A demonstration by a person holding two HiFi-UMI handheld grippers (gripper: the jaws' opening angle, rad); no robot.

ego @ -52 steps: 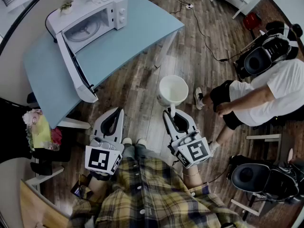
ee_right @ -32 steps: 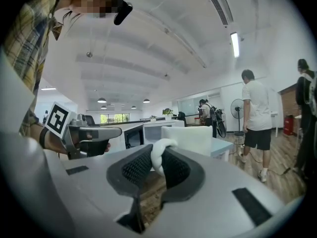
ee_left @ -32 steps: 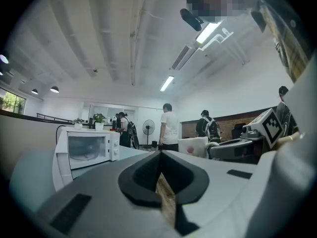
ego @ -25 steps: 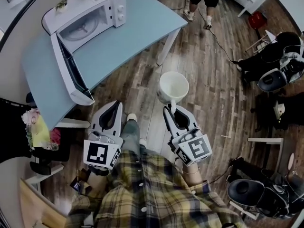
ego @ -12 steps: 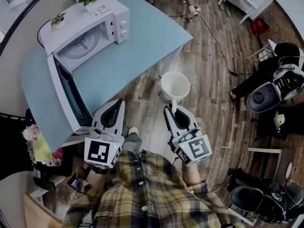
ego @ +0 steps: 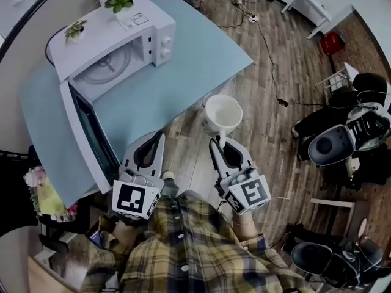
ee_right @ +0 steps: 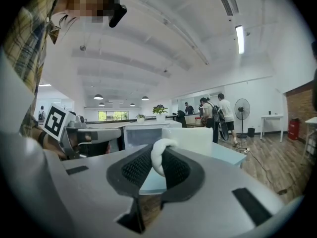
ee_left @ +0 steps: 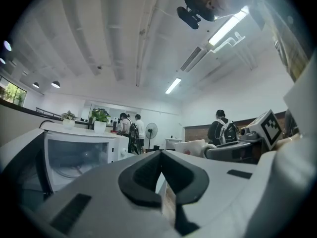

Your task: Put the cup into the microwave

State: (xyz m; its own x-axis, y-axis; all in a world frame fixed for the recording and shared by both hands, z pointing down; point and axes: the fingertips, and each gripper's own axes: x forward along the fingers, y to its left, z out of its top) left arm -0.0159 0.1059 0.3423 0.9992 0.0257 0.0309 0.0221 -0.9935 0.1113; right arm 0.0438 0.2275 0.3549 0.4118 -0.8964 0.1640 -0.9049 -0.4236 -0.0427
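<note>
The right gripper [ego: 221, 144] was clamped narrowly on the handle of the white cup [ego: 223, 115]. The cup hung upright over the wood floor [ego: 263, 102], just off the near edge of the blue table [ego: 195, 54]. The microwave [ego: 116, 47] stood at the table's far left, well apart from the cup, with its door [ego: 91, 133] swung open toward the near side. The left gripper [ego: 159, 137] had its jaws together on nothing, just right of the door.

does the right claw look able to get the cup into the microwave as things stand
Probably yes. The door of the microwave hangs wide open and the table in front of it is bare. The right claw holds the cup over the floor, so it must travel closer first.
</note>
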